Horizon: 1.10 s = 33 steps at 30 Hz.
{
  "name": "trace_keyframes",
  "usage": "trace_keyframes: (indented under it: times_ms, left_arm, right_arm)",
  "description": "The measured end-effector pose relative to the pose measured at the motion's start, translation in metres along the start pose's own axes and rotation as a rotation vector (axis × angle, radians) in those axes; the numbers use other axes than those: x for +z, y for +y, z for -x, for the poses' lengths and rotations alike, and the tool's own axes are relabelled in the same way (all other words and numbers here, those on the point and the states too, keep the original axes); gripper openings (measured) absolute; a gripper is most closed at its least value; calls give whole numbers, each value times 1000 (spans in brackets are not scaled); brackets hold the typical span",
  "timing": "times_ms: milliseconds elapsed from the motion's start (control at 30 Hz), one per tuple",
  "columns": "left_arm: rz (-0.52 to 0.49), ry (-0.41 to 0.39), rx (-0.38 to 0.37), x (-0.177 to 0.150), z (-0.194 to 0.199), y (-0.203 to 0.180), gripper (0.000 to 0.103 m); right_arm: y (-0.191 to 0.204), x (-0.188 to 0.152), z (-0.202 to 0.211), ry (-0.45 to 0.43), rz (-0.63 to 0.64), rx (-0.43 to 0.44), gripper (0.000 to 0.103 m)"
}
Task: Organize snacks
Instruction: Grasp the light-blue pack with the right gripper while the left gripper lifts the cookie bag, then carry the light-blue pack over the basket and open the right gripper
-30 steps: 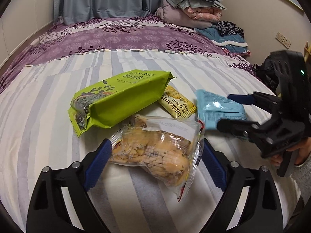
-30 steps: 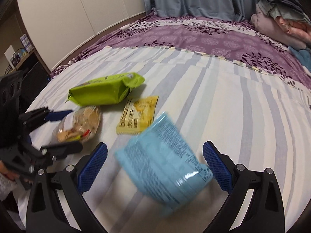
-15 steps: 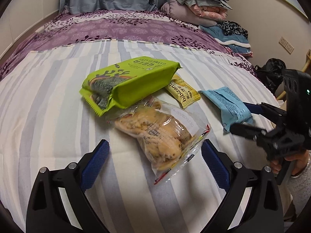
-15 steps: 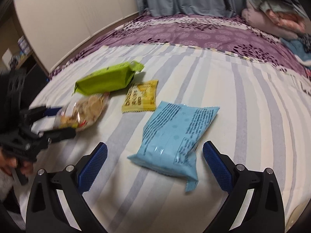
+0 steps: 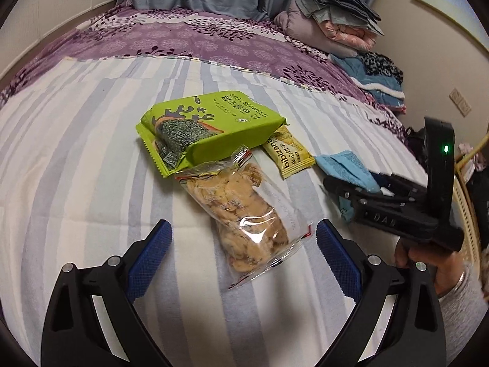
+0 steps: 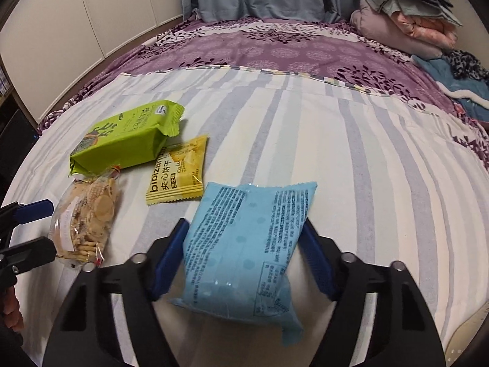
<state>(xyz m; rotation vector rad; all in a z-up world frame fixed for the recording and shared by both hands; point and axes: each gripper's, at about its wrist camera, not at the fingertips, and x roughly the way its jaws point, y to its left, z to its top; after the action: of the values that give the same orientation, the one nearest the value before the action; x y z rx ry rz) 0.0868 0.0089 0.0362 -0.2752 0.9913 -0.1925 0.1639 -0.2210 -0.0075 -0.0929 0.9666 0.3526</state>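
**Closing on the blue packet**

Squeezing inward now, right gripper (image 6: 243, 258), jaws closing with the blue snack packet (image 6: 244, 250) between them, both blue pads (image 6: 169, 257) against or right at the packet's long sides; real pressure not certain from this view. Packet lying printed-back-up on the striped bedsheet (image 6: 382, 183), its far end reaching ahead of the fingertips, its near end between the finger bases.

Just ahead and left of that gripper: yellow biscuit sachet (image 6: 178, 174), flat on the sheet, close to the blue packet's far corner. Beyond the sachet, green seaweed pack (image 6: 122, 140), partly over it.

Standing wide apart, left gripper (image 5: 241, 253), nothing pinched. Clear bag of round crackers (image 5: 241, 214) lying lengthwise ahead of and between its fingertips, near end in the gap, untouched by either pad. Bag's far end tucked against the green pack. Off to the right of this gripper, the other gripper held in a hand (image 5: 434, 263), grey sleeve at the wrist.
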Motion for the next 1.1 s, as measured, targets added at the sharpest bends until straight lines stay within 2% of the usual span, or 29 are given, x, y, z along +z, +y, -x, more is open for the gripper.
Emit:
trace_keyframes:
  times_ms: [167,333,500,567,600,633,800,1100]
  left_arm:
    - [73,8,0,6,-9,-5,97]
    - [73,3,60,14,-23,-20,97]
    - [78,-6,155,19,-39,-23,97]
    - [64,-4,191,18,-44,-23,88]
    - [57,2,203,17,-47,-21,69]
    - [49,1,207,16,-48,-20,65]
    - [25,-11,193,11,-40,-16,56]
    - [17,-10,187,-2,-22,-12,55]
  right_arm:
    - [-7,-9,8,-18,-19,-3,63]
    - [-16,-19,16,-32,-68,-5,63]
    - [-15,-24,20,-37,-75,-14,63]
    - [-16,-26,22,-39,-79,-9,63]
    - [-16,-27,23,-40,-82,-8,63]
    - [-16,-28,24,-43,-86,-6,63]
    - [-19,-31,31,-61,-107,0,62]
    - [-17,-41,48,-82,-138,36,61]
